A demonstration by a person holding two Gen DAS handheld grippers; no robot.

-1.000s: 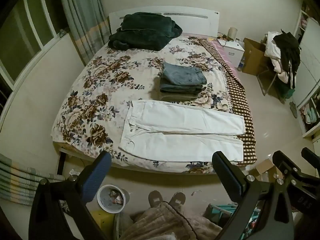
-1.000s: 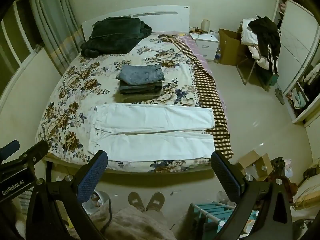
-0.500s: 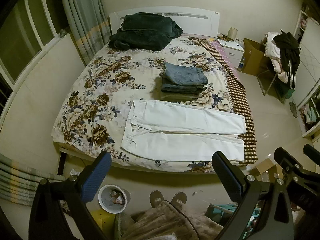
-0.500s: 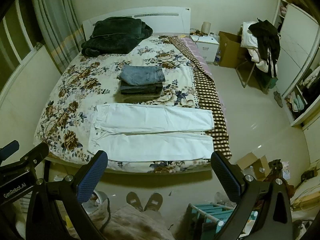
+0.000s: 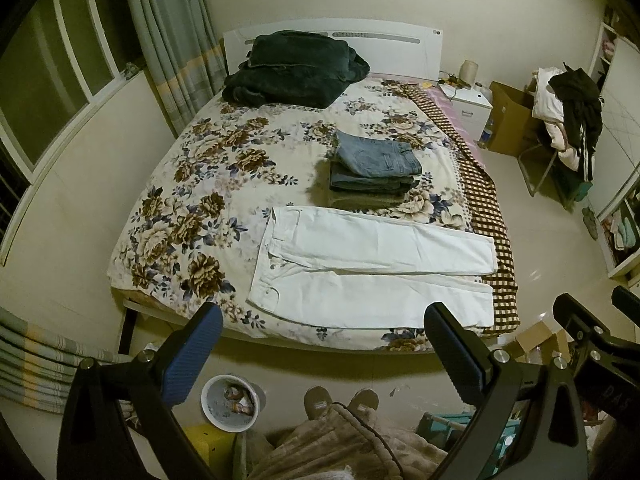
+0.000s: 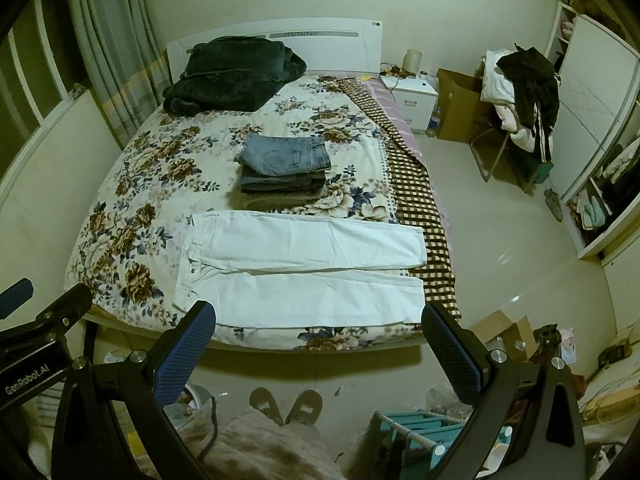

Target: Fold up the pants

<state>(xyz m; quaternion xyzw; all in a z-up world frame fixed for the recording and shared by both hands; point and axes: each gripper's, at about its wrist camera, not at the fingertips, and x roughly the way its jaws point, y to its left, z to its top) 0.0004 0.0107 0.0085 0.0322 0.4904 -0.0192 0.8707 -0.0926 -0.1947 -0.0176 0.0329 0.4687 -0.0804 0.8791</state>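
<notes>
Left wrist view first: the left gripper (image 5: 322, 344) is held up in the air short of the foot of the bed, its two blue-padded fingers (image 5: 192, 354) spread wide apart with nothing between them. The right gripper (image 6: 318, 344) is posed the same way beside it, fingers well apart and empty, pointing toward the mattress from above the floor. Each one shows at the edge of the other's view. Down below, the person's slippers (image 6: 286, 402) stand on the floor close to the bed frame, with a small bin (image 5: 231, 401) just to their left.

Past the grippers, the white pants (image 5: 372, 268) lie flat across the near end of the bed (image 5: 188, 184), neither gripper touching them. The waistband sits to the left and both legs run out straight to the right, side by side, the hems reaching the checkered blanket (image 5: 486, 208) along the bed's right edge.

Just behind the pants is a stack of folded jeans (image 5: 376, 168), a light blue pair on top. Farther back, against the white headboard, a dark green bundle (image 5: 294, 70) rests. A white nightstand (image 6: 410, 98) stands by the far right corner, and a chair piled with clothes (image 6: 520, 92) sits off to the right.
</notes>
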